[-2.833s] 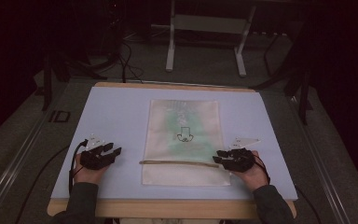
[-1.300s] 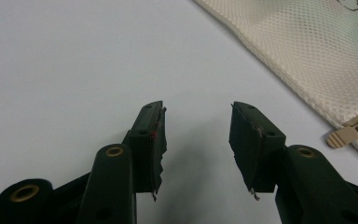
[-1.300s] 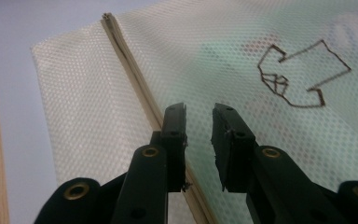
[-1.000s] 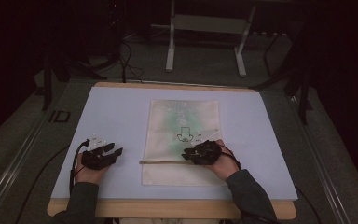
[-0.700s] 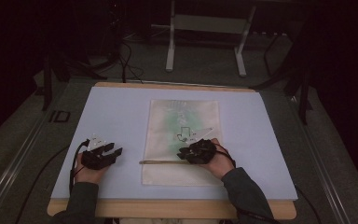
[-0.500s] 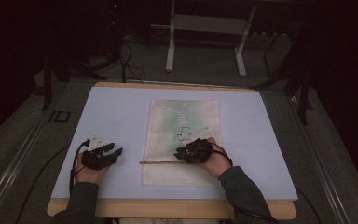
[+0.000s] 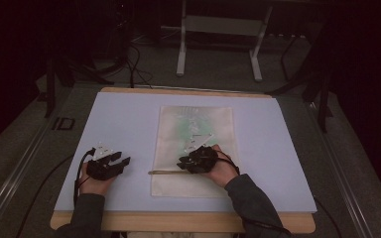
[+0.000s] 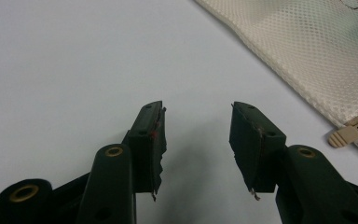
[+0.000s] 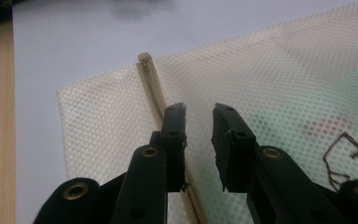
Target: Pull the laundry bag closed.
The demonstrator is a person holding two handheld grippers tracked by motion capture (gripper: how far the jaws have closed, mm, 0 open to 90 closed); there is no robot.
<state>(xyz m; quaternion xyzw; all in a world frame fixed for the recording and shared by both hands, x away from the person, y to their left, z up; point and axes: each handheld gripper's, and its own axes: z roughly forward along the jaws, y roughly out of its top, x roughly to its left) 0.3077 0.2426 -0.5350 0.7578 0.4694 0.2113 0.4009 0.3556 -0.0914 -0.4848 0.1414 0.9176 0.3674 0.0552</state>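
A cream mesh bag point(image 7: 196, 124) lies flat in the middle of the pale mat, with a zipper point(image 7: 163, 172) running across its near part. My right gripper point(image 7: 182, 162) rests over the bag by the zipper, pointing left. In the right gripper view the jaws point(image 9: 199, 108) stand a little apart with nothing between them, and the zipper point(image 9: 151, 84) passes under the left jaw across the mesh bag point(image 9: 270, 70). My left gripper point(image 7: 123, 162) sits on the mat left of the bag, open point(image 8: 198, 106) and holding nothing. The zipper's end point(image 8: 345, 136) and the mesh bag point(image 8: 317, 46) show to its right.
The pale mat point(image 7: 129, 119) covers a wooden table whose front edge point(image 7: 178, 222) runs near the person's arms. A metal stand point(image 7: 218, 25) and cables sit on the dark floor behind the table. Bare mat lies on both sides of the bag.
The right gripper has slid left along the zipper, from the bag's right edge to about its middle. The left gripper has stayed in place.
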